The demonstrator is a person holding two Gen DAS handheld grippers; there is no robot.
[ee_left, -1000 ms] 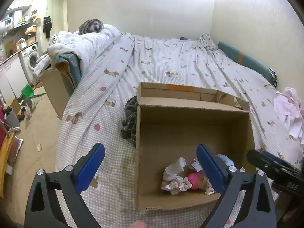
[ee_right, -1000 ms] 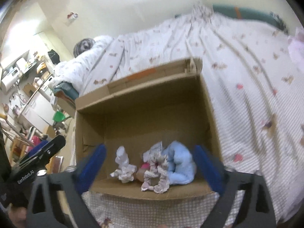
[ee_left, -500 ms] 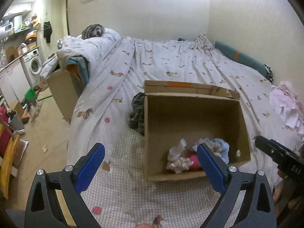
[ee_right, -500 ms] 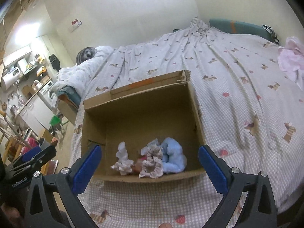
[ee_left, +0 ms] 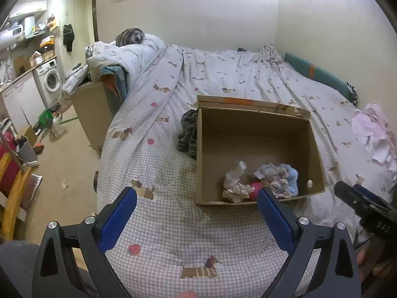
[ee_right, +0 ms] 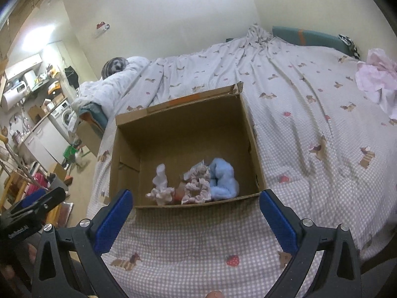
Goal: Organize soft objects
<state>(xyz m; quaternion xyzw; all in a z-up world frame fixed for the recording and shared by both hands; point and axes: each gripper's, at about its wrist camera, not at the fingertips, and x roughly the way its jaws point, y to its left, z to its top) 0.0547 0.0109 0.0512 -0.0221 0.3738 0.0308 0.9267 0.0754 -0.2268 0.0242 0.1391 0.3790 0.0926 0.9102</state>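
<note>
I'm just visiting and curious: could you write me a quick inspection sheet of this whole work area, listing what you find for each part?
Surface: bed with a checked, dog-print cover.
Job's things: open cardboard box on the bed; white soft toy, frilly pink-white piece and blue plush lie along its near wall.
Clutter: dark striped cloth against the box's left side; pink garment farther right on the bed.
Grippers: left gripper and right gripper both open, empty, hanging over the bed short of the box.
Cables: nothing seen.
Surroundings: washing machine, heaped duvet, littered floor.
</note>
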